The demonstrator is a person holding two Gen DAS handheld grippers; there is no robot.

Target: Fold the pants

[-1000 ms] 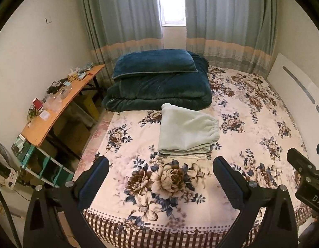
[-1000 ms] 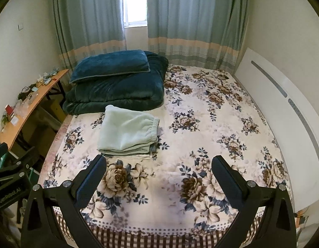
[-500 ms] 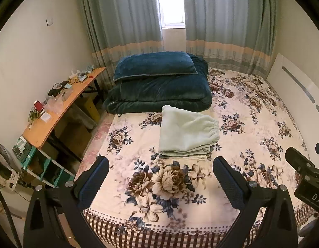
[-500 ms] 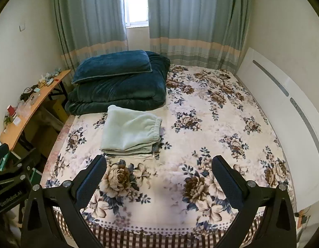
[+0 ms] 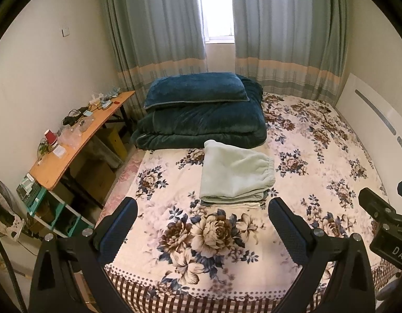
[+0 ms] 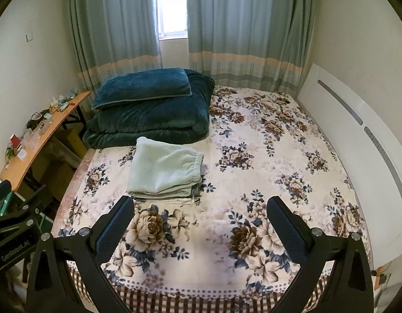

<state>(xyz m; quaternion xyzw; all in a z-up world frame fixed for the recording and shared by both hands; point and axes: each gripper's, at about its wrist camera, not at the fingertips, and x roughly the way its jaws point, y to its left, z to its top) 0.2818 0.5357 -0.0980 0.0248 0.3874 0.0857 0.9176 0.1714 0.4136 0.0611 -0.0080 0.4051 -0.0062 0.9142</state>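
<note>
Pale green pants (image 5: 236, 173) lie folded in a neat stack on the flowered bed sheet (image 5: 318, 156), with the elastic waistband to the right. They also show in the right wrist view (image 6: 165, 172). My left gripper (image 5: 202, 217) is open and empty, held above the foot of the bed, short of the pants. My right gripper (image 6: 201, 216) is open and empty, to the right of the pants and nearer the bed's foot edge. Part of the right gripper's body (image 5: 383, 221) shows at the right of the left wrist view.
A folded dark teal quilt with a pillow on top (image 5: 201, 114) lies behind the pants. A wooden side table (image 5: 78, 140) with small items stands left of the bed. A white headboard (image 6: 357, 140) runs along the right. Curtains (image 6: 242, 31) hang at the back.
Both grippers have drawn back and risen slightly, so the bed and pants look a little lower and farther. The pants have not moved. Both grippers stay open.
</note>
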